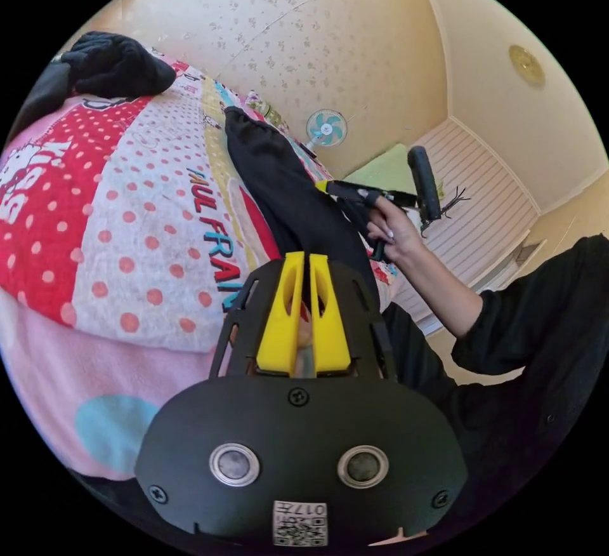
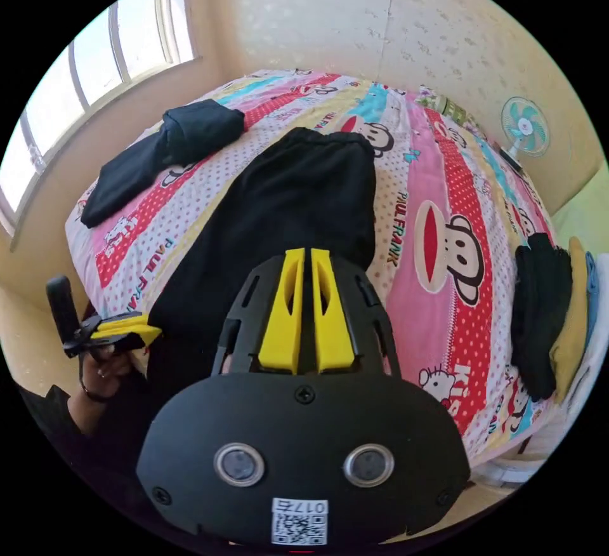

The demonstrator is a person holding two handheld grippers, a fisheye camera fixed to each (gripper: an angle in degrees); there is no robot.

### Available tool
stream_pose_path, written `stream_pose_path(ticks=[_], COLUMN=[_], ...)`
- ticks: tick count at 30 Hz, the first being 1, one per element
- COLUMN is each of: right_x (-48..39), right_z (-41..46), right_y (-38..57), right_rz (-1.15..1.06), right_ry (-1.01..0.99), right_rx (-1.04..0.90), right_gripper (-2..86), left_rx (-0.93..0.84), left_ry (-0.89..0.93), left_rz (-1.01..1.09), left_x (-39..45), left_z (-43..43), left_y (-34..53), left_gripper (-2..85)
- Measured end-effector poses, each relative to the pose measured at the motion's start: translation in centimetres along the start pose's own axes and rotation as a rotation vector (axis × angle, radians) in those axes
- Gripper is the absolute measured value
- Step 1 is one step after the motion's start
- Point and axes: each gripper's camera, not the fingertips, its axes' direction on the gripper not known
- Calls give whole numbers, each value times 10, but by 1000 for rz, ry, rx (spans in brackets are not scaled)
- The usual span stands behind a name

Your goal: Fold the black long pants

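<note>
While the black long pants [image 2: 298, 200] are lying stretched along the bed [image 2: 444, 156], with the far end reaching toward the wall and the near end hanging at the bed's edge, both hand-held grippers are working at that near end. In the left gripper view, the left hand-held gripper [image 1: 303, 264] is showing its yellow jaws nearly closed with dark cloth between them, so it seems to be clenching the pants there, although the contact itself is partly hidden. In the right gripper view, the right hand-held gripper [image 2: 303, 258] is also showing its jaws close together over the black cloth; whether cloth is really between them, I cannot tell. A person's hand [image 1: 393, 226] is holding the right hand-held gripper in the left gripper view.

The step in hand is probably lifting the near end to carry it toward the far end. To do it well, both corners should be rising together at the same height, keeping the cloth tight between them, so that the fold line is staying straight across the bed. Another dark garment [image 2: 165, 150] is lying near the window side, and a stack of folded clothes [image 2: 545, 315] is sitting at the opposite edge; both are well apart from the pants.
</note>
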Motion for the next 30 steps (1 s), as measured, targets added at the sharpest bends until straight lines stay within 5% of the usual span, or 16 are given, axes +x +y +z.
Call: stream_pose_path(ticks=[8,15,19,23,30], right_x=[59,72,74,74,62], right_z=[-66,-75,-82,-116,-104], right_y=[114,156,148,131,115], right_rz=[145,253,264,204,177], right_ry=[-264,-463,-533,-632,-681], right_rx=[-40,-68,-123,-105,-205], right_gripper=[102,74,31,17,14], left_rx=[20,-30,-55,-142,-41], left_ry=[229,-74,-349,-334,-271], left_rz=[-131,81,204,289,37], left_x=[-19,60,112,131,87], left_z=[10,43,74,78,81], left_y=[31,61,79,62,80], left_gripper=[65,103,53,3,-4])
